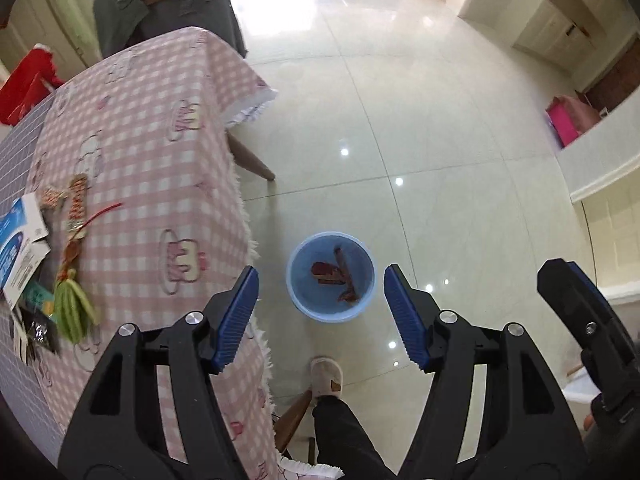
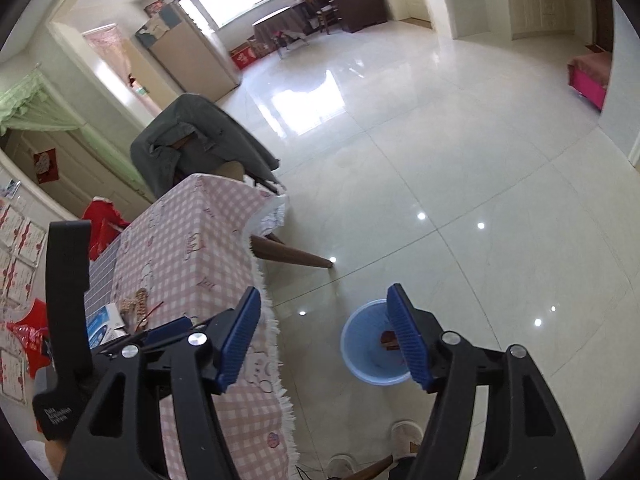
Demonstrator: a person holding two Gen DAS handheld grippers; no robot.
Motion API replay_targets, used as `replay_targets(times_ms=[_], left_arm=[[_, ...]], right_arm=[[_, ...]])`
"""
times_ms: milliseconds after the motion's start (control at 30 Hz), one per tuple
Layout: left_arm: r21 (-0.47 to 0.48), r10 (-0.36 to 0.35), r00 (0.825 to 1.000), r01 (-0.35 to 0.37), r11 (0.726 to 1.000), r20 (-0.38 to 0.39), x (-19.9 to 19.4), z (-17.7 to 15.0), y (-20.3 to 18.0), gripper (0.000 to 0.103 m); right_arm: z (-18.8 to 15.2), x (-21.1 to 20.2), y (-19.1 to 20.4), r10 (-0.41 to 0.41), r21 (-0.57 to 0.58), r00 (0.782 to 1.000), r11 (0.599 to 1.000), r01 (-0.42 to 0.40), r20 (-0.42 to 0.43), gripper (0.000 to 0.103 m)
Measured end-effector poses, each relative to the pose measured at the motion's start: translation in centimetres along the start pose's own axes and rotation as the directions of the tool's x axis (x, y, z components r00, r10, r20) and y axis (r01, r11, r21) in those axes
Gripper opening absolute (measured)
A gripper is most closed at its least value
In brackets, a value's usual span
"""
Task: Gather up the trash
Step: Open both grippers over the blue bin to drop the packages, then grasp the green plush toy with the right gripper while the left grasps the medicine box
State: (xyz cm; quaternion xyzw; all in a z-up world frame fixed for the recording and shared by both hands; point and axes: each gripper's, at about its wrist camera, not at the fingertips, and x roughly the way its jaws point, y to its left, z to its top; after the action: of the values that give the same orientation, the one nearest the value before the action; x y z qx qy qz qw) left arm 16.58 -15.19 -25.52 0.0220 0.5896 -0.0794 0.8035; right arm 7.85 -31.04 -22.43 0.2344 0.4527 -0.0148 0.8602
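A blue bucket (image 1: pixel 331 276) stands on the tiled floor beside the table, with reddish-brown wrappers (image 1: pixel 338 276) lying in it. It also shows in the right wrist view (image 2: pixel 366 344). My left gripper (image 1: pixel 320 316) is open and empty, high above the bucket. My right gripper (image 2: pixel 324 340) is open and empty, above the table edge and the bucket. On the pink checked tablecloth (image 1: pixel 160 152) lie a blue-white box (image 1: pixel 20 240), a patterned wrapper (image 1: pixel 76 200), a green tassel (image 1: pixel 74 308) and a dark foil packet (image 1: pixel 38 332).
A chair draped with a grey jacket (image 1: pixel 168 4) stands at the table's far end. A table leg (image 1: pixel 252 160) angles out to the floor. My slippered foot (image 1: pixel 327 376) stands near the bucket. A pink box (image 1: pixel 568 120) sits far right.
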Motion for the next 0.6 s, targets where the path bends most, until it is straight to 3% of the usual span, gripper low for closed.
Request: replay_targets(times_ms=[333, 600], left_arm=[[-0.143, 0.066, 0.994, -0.053, 0.988, 0.084, -5.6, -1.6, 5.8, 0.065], [-0.317, 0.137, 0.986, -0.102, 0.943, 0.093, -9.1, -5.0, 13.1, 0.065]], right_arm=[[0.4, -0.1, 6.9, 0.142, -0.140, 0.989, 0.980, -0.145, -0.033, 0.065], [-1.4, 0.2, 14.6, 0.251, -0.262, 0.961, 0.926, -0.273, -0.114, 0.065]])
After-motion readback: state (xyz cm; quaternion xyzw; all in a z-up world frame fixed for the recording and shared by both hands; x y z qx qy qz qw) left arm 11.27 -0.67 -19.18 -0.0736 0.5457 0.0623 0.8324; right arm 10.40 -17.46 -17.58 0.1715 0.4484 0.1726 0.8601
